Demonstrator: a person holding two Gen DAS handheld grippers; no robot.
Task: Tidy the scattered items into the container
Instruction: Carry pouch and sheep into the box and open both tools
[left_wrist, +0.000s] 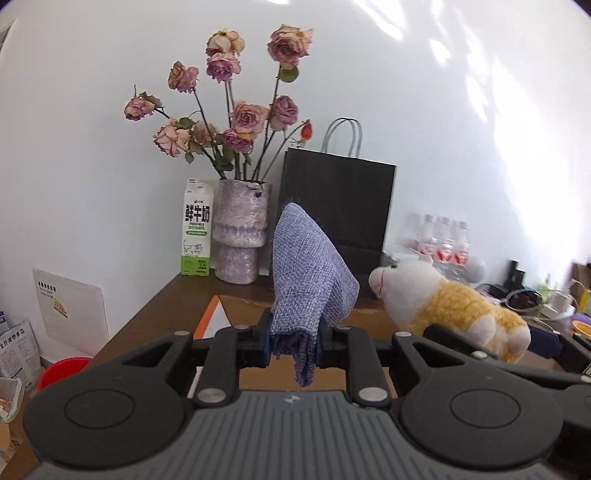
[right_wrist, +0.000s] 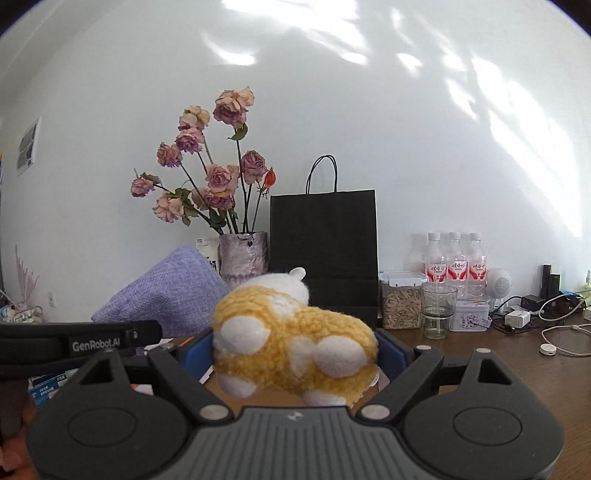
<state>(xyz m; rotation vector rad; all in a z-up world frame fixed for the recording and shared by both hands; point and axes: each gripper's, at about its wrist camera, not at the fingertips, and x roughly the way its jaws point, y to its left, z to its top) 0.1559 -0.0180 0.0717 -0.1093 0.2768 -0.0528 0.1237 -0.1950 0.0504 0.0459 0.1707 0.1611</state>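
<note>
The left gripper (left_wrist: 293, 341) is pinched nearly together on a blue-violet woven cloth (left_wrist: 308, 273): the fabric is bunched between the two blue pads, a short tail hangs toward 6 o'clock below the jaws, and the bulk of it stands up toward 12 o'clock as a stiff peak in front of the black paper bag (left_wrist: 338, 206). In the right wrist view the same cloth shows as a mound at about 9 o'clock from the toy, beyond the left tool's dark body. The right gripper (right_wrist: 295, 354) stands wide, its blue pads pressed against either flank of a yellow-and-white plush toy (right_wrist: 291, 339), which fills the whole gap between the fingers; its white feet hang toward 6 o'clock and its head points away toward 12 o'clock. From the left wrist camera the toy sits at about 3 o'clock of the cloth, close beside it but not touching, with its white snout turned toward the fabric. Both held things are up off the wooden table (right_wrist: 517, 373). Below and between the left fingers lies a brown cardboard box (left_wrist: 369, 317), its flap showing orange and white at about 9 o'clock. Farther back at 11 o'clock stand a vase of dried roses (left_wrist: 240, 229) and a milk carton (left_wrist: 197, 229).
</note>
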